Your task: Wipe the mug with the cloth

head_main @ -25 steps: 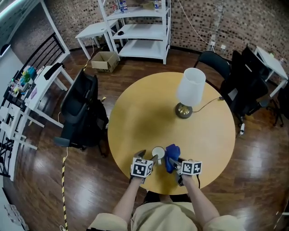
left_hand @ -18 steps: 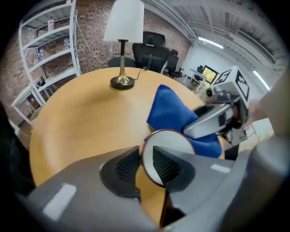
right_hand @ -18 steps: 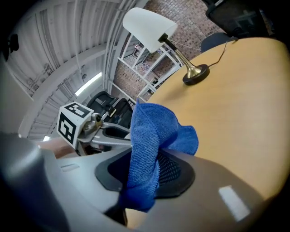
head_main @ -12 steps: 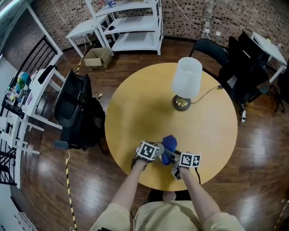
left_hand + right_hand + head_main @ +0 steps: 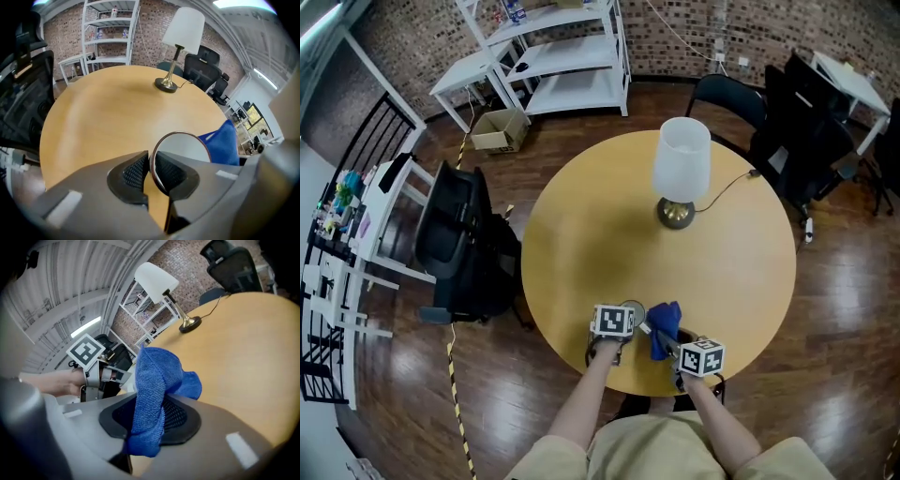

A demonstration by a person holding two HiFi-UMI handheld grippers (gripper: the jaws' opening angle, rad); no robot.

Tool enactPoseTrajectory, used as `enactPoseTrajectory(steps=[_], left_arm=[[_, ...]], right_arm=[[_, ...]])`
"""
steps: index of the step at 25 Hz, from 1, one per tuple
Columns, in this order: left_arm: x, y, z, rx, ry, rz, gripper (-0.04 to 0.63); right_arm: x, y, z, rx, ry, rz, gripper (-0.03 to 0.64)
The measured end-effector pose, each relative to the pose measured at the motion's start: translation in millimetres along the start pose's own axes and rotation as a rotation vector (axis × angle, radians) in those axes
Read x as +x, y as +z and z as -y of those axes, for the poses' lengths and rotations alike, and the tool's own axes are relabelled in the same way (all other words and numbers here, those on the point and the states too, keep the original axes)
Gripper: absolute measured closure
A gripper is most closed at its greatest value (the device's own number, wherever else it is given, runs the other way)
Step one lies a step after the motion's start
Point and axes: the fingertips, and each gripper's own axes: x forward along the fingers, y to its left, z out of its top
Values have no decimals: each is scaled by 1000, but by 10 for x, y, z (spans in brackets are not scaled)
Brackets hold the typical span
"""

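Closest to you, at the near edge of the round tabletop (image 5: 581, 234), your left tool (image 5: 150, 165) is closed narrow on the wall of the mug (image 5: 183, 149). One jaw is inside the cup and the other is outside, and both pads press the thin wall. The tool covers most of the mug. You see only the round opening, white inside, with a thin darker rim. The outer side and the bottom are hidden, so I cannot tell if it stands on the tabletop or is lifted. In the head view the marker cube also covers a part of it.

Just to the right of the mug, your right tool (image 5: 149, 423) holds the cloth (image 5: 157, 380) tight between its jaws. The cloth is blue, with a fine woven surface, and it is bunched. A fold rises above the jaws and a short end hangs below them. No view shows clearly if the cloth touches the mug.

I count one mug, one cloth and two tools.

Farther away, past the middle of the tabletop, stands one lamp (image 5: 681, 172) with a white shade and a brass-coloured base. On the floor at the left is one black chair (image 5: 459, 239). The dark chairs at the far right are cut off and hard to count. At the back are a white shelf unit (image 5: 567, 52) and one cardboard box (image 5: 499, 131).
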Motion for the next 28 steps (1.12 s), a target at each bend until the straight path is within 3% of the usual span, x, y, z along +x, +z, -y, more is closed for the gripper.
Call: enactPoseTrajectory(steps=[2, 5, 7, 11, 17, 21, 25, 28], left_arm=[[-18, -83, -85, -83, 18, -39, 565], [-13, -121, -133, -234, -8, -39, 568], [-15, -133, -145, -279, -10, -38, 569], [-31, -174, -153, -349, -24, -33, 571], [-5, -194, -212, -396, -79, -58, 571], [27, -283, -306, -437, -112, -67, 568], [60, -347, -362, -521, -167, -68, 563], [81, -348, -357, -516, -201, -74, 565]], right_arm=[[-170, 123, -17, -72, -66, 40, 505], [-158, 379, -296, -182, -52, 88, 504], [47, 450, -435, -224, -31, 69, 503], [326, 394, -452, -315, -77, 48, 494], [296, 478, -289, -222, -40, 109, 492], [429, 270, -90, -263, -82, 33, 505], [647, 42, -111, -238, -47, -35, 508], [567, 130, -74, -183, -10, -2, 505]])
